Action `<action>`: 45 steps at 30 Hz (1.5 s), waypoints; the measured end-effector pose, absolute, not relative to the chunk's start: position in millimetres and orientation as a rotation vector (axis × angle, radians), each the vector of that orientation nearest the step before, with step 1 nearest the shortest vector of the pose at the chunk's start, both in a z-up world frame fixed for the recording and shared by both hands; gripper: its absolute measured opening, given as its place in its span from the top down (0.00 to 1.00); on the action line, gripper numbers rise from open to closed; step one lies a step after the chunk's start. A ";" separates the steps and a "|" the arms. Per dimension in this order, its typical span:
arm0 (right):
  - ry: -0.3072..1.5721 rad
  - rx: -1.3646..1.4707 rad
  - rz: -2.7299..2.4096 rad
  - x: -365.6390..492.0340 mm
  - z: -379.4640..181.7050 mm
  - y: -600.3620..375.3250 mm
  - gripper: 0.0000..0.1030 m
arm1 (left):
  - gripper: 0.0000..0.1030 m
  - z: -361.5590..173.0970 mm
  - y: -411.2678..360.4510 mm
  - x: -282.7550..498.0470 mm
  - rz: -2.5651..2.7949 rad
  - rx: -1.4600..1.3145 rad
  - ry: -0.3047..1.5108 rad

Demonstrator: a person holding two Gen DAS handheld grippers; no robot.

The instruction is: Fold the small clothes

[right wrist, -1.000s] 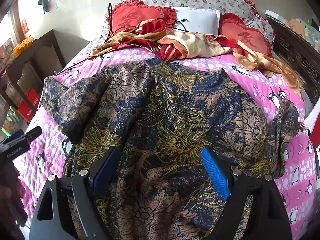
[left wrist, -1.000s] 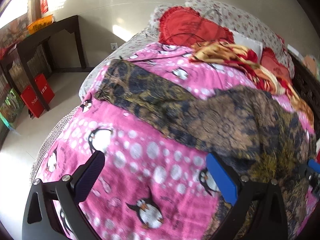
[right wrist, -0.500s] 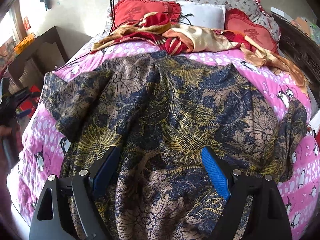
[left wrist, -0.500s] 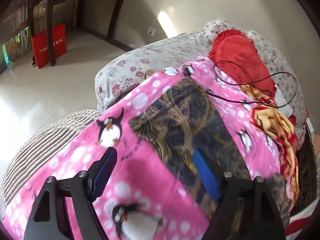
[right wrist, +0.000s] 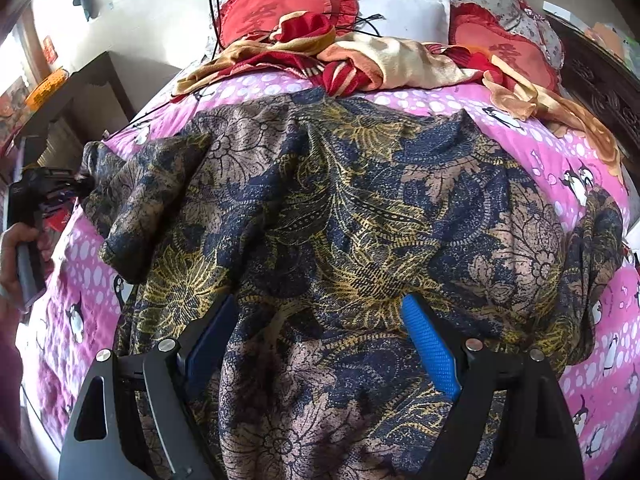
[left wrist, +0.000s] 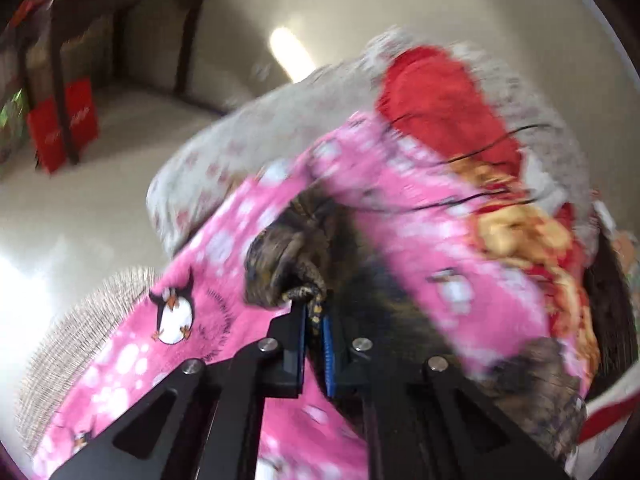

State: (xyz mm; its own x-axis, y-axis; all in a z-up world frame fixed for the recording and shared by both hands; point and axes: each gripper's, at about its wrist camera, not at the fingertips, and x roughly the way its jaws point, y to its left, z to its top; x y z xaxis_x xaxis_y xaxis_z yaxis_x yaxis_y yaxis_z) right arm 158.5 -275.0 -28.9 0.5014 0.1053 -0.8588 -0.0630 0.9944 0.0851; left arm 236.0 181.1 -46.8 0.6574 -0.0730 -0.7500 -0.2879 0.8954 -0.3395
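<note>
Left wrist view, blurred: the left gripper (left wrist: 314, 312) has its fingers pinched together on a bunched edge of the patterned garment (left wrist: 288, 256), at what appears to be the sleeve end, near the side edge of the pink penguin blanket (left wrist: 180, 340) that covers the bed. Right wrist view: the garment (right wrist: 340, 220) lies spread across the blanket (right wrist: 600, 320), one sleeve reaching toward the left gripper (right wrist: 52, 188), which shows at the frame's left edge in the person's hand (right wrist: 12, 256). The right gripper (right wrist: 320, 344) hovers over the garment's lower part with its fingers spread wide and nothing between them.

The fold appears to be at its opening step, a sleeve to be carried inward. The risks lie in the cloth itself. Only a thin gathered edge sits in the left grip, and a quick pull could slip it free. The loose fabric may also drag the body of the garment out of square, since the right gripper pins nothing down. A black cable (right wrist: 214, 16) and a heap of red and gold cloth (right wrist: 360, 56) lie near the pillows beyond the collar; a wide sweep could snag them.
</note>
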 end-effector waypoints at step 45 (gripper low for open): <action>0.986 0.142 -0.144 123.4 -3.8 -425.7 0.14 | 0.92 -47.0 -213.9 141.7 -0.635 -0.077 0.961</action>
State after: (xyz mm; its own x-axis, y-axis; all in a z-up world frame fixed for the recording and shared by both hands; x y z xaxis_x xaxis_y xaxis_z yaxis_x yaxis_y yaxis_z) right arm 123.4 -425.7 -3.8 0.5440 -0.0561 -0.8372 0.1851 0.9812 0.0545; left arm 141.7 -213.9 -47.0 0.4068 -0.5360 -0.7397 0.4703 0.8171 -0.3335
